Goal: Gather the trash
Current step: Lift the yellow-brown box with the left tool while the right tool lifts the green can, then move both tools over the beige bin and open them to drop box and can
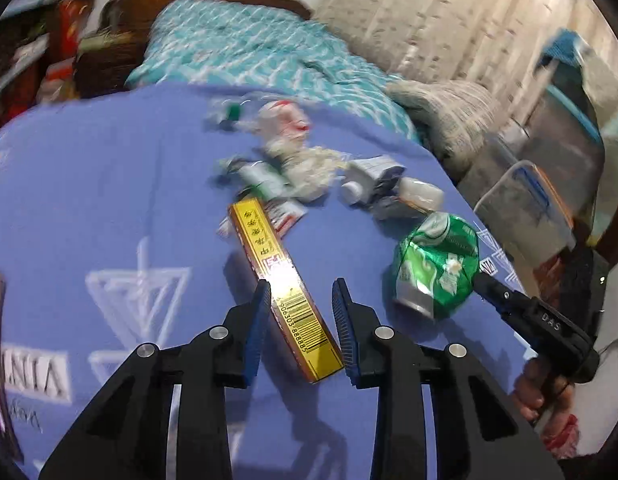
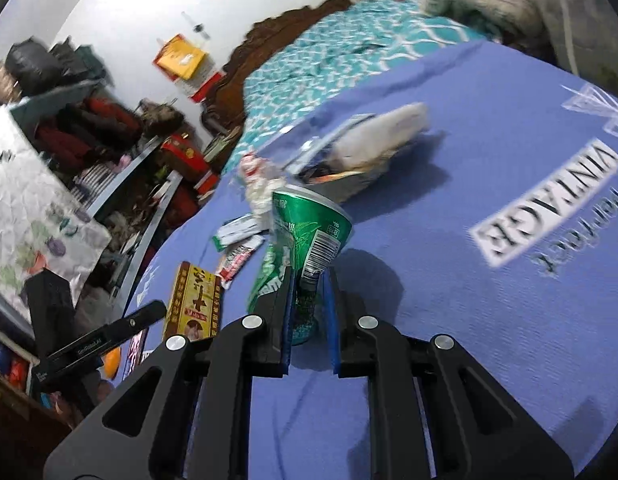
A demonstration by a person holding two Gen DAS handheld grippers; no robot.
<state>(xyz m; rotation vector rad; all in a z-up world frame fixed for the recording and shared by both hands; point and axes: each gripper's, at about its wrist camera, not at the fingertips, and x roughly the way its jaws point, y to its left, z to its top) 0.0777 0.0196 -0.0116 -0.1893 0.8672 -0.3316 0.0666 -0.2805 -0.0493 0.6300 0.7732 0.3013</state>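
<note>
1. Both our jaws are busy. Our left gripper [image 1: 299, 312] has the yellow box [image 1: 283, 284] between its pads. One pad touches the box's left edge; at the other pad we cannot tell if it touches. Our right gripper [image 2: 309, 304] is closed tight on the green can [image 2: 309, 232], which is crushed.
2. Under it all lies the big purple blanket [image 1: 109, 184], spread over the bed.
3. At 12 o'clock from the left jaws sits the trash pile [image 1: 309, 168]: wrappers, small white bottles and crumpled paper, all close together on the blanket.
4. The yellow box is long and thin. Its long side runs from 11 o'clock down to 5 o'clock through the left jaws, so we grip it across its short side, near the barcode end.
5. The green can is at 2 o'clock from the left jaws, just beside the box but apart from it.
6. We think the next move is to carry both things away. The left hand is nearer the pile for the next piece.
</note>
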